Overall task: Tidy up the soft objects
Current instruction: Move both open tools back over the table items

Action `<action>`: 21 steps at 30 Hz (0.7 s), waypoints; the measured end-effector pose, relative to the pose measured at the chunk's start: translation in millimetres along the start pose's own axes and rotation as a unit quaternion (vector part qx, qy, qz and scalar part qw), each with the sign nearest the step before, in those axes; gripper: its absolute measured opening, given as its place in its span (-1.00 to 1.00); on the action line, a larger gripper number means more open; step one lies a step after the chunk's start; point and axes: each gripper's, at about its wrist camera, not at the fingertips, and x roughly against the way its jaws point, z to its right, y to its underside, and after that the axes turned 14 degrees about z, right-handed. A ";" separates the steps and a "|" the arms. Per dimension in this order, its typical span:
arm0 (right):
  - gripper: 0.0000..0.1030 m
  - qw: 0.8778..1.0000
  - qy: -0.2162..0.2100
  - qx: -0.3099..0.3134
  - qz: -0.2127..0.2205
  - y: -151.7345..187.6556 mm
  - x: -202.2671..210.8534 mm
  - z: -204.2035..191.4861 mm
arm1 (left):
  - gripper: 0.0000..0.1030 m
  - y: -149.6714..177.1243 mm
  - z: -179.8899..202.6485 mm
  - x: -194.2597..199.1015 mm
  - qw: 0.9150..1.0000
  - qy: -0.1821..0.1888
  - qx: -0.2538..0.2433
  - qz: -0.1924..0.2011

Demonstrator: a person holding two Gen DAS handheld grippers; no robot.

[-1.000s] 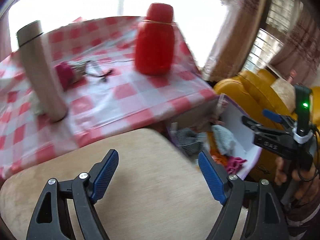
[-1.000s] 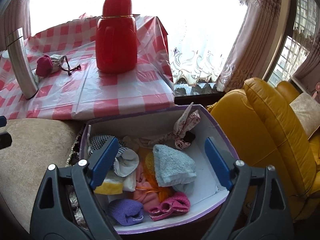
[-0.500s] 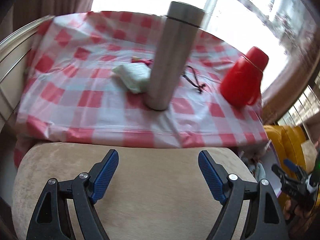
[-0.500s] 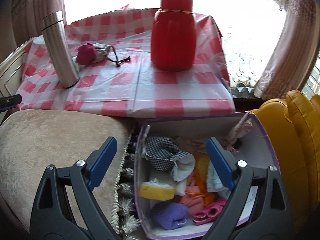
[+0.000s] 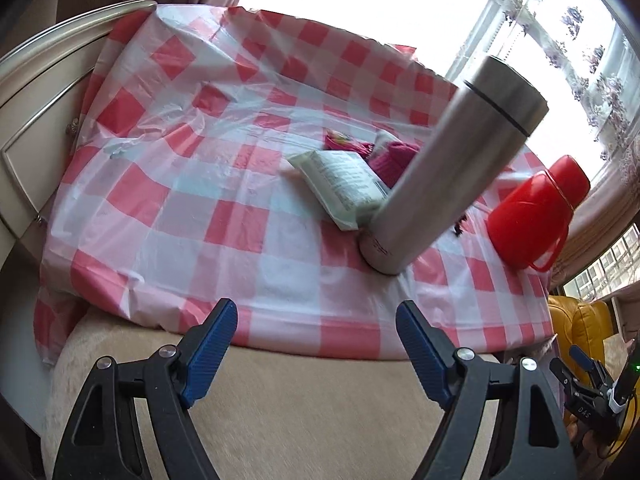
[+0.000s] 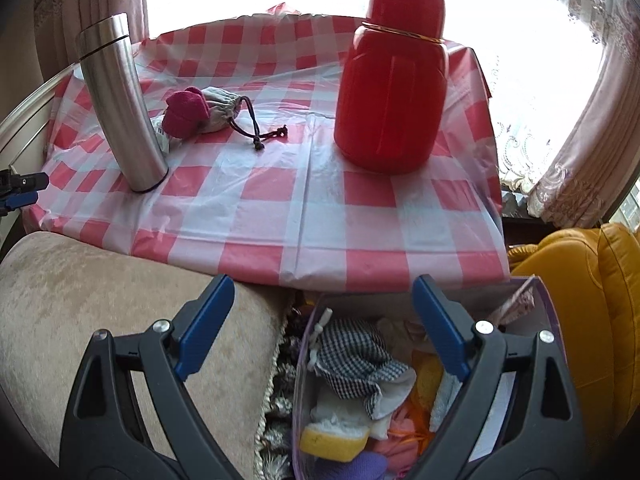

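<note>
- A box (image 6: 532,364) with white walls and a purple rim sits low between a beige cushion (image 6: 100,280) and a yellow leather seat (image 6: 580,280). It is packed with soft things: a black-and-white checked cloth (image 6: 352,356), a yellow sponge (image 6: 332,442), a purple knit piece (image 6: 368,464), orange and pink fabric, and a pale towel (image 6: 444,394) by the right wall.
- On the table, a glossy red-and-white checked plastic cover (image 6: 304,200) lies creased.
- Soft things on the table: a magenta knit sock (image 6: 186,114) touching a grey drawstring pouch (image 6: 222,108) with a dark cord, and a flat printed packet (image 5: 344,184) just beside the flask.
- A tall brushed-steel flask (image 6: 120,104) stands upright near the cover's left edge; a squat, shiny red jug (image 6: 394,88) stands well apart to its right.
- The left gripper (image 5: 316,344) has blue ribbed pads wide apart, with nothing between them, over the cushion at the table's edge.
- The right gripper (image 6: 324,328) is likewise spread and empty, above the box and cushion.
</note>
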 end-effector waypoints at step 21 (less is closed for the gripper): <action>0.78 0.993 -0.039 0.100 0.057 -70.6 -78.9 -70.6 | 0.60 -55.4 -43.0 -91.5 0.995 0.037 0.074 -0.051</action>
